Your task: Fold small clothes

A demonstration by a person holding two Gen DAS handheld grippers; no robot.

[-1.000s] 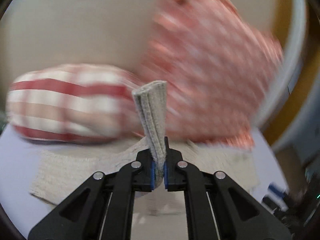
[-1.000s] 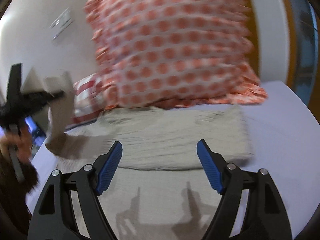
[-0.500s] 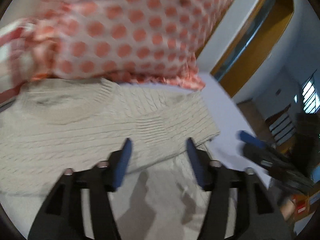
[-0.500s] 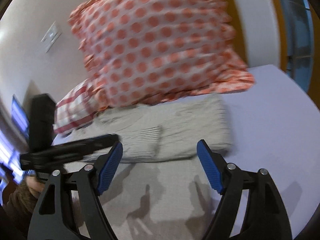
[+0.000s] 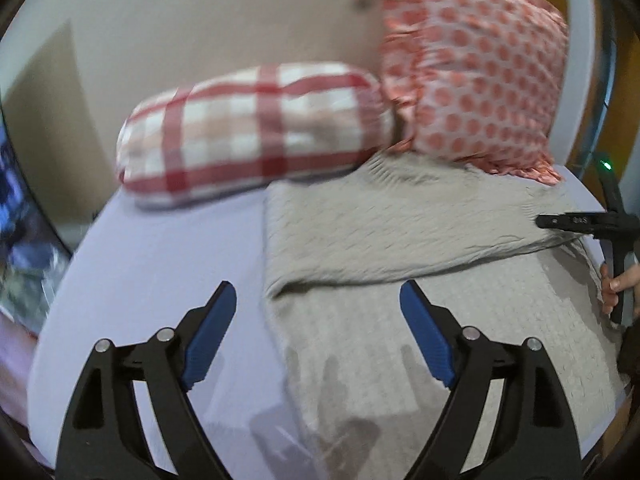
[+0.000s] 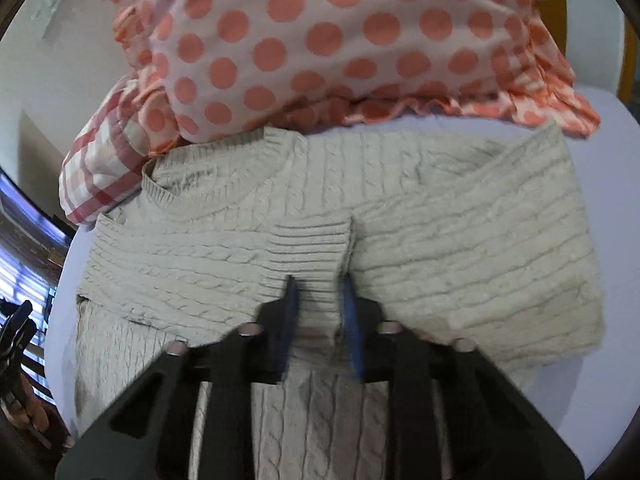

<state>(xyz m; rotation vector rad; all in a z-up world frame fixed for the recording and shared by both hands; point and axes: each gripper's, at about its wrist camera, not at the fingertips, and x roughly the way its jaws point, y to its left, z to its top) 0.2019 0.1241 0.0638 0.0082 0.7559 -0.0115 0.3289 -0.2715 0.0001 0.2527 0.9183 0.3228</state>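
A cream cable-knit sweater point(image 6: 440, 248) lies flat on the lilac bed sheet point(image 5: 168, 264), both sleeves folded across its chest. My right gripper point(image 6: 318, 284) sits low over the sweater's middle with its blue pads close on either side of the left sleeve's ribbed cuff point(image 6: 312, 248); motion blur hides whether it pinches the cuff. My left gripper point(image 5: 318, 300) is open and empty, above the sweater's point(image 5: 400, 232) left edge. The right gripper point(image 5: 592, 224) shows at the far right in the left wrist view.
A red-checked pillow point(image 5: 256, 128) and a coral polka-dot pillow point(image 5: 480, 72) lean against the wall behind the sweater; the dotted one point(image 6: 328, 40) touches the collar. Dark furniture point(image 5: 24, 240) stands beyond the bed's left edge.
My left gripper let go of the sleeve cuff, opened, and pulled back to the sweater's left side. My right gripper moved in low over the folded sleeves and narrowed around the cuff.
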